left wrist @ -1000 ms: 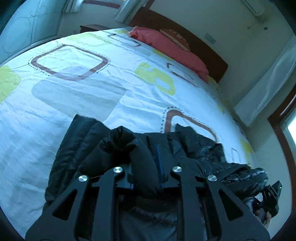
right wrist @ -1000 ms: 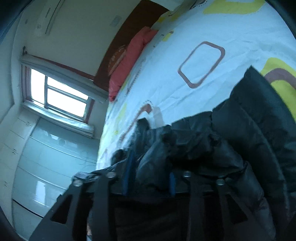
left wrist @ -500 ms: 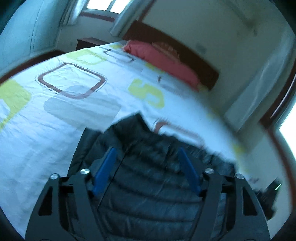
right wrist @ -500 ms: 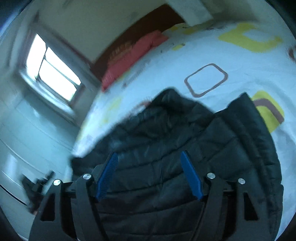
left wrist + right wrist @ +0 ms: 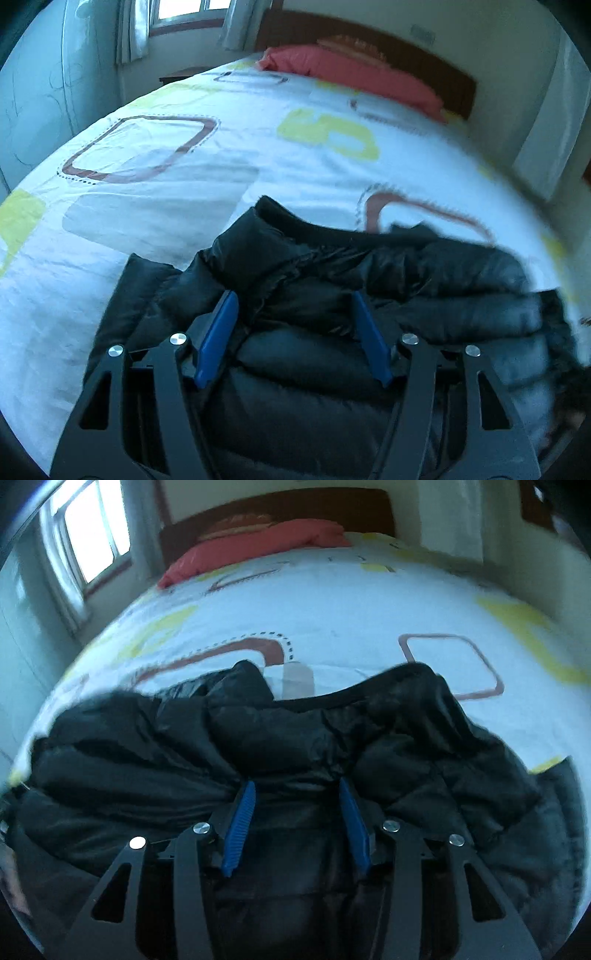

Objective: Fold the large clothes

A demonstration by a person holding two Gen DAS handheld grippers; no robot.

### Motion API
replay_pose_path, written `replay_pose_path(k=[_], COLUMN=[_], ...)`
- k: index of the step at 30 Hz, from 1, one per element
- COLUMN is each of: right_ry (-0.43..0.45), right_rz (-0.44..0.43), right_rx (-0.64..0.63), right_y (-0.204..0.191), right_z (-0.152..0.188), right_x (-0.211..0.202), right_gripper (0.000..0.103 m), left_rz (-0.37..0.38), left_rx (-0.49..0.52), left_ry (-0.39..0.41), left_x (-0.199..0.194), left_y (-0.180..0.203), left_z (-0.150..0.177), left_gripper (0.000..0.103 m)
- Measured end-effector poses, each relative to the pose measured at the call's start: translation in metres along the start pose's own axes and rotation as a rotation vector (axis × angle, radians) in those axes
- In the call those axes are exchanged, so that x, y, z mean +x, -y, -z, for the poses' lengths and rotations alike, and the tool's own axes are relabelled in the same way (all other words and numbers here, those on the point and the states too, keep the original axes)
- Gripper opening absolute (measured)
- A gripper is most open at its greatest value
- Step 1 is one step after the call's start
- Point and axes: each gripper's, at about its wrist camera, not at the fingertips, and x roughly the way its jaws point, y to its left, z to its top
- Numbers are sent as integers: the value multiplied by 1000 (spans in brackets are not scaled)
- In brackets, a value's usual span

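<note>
Both claws hung over the black puffy jacket point(image 5: 332, 332) on the bed point(image 5: 258, 147). Left claw point(image 5: 291, 332) was wide, holding nothing. Right claw point(image 5: 297, 812), just closing narrower, pinched nothing. Jacket stretched sideways beneath them.

The bed point(image 5: 155, 221) lies open beyond the black jacket point(image 5: 369, 295). Only the red pillow point(image 5: 351, 74) blocks the far end. The right edge is blurred, perhaps free.

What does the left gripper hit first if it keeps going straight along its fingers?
Most likely the black puffer jacket. The left gripper points down at its bunched quilted folds with jaws open, nothing pinched between the blue pads. The bedsheet lies beyond. Depth is unclear, so contact may already be close.
</note>
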Motion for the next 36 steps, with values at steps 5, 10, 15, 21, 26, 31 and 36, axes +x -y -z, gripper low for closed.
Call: replay_pose_path(k=[5, 10, 15, 21, 26, 31, 36], right_ry=[26, 29, 28, 76, 80, 101, 88], right_rz=[33, 117, 155, 198, 206, 175, 172], right_rx=[-16, -44, -68, -79, -74, -17, 42], right_y=[8, 31, 24, 45, 42, 56, 81], right_z=[-2, 13, 10, 40, 35, 47, 77], right_x=[-34, -36, -41, -51, -45, -84, -121], right_gripper=[46, 46, 46, 50, 50, 55, 65], left_rz=[-37, 3, -58, -53, -48, -17, -58], left_rx=[53, -34, -9, 12, -28, -85, -200], left_ry=[8, 40, -4, 38, -15, 5, 5], left_x=[-26, -50, -30, -58, -29, -63, -104], left_y=[5, -23, -21, -26, -31, -47, -87], left_z=[-5, 8, 12, 33, 30, 37, 65], left_gripper=[64, 64, 65, 65, 69, 69, 70])
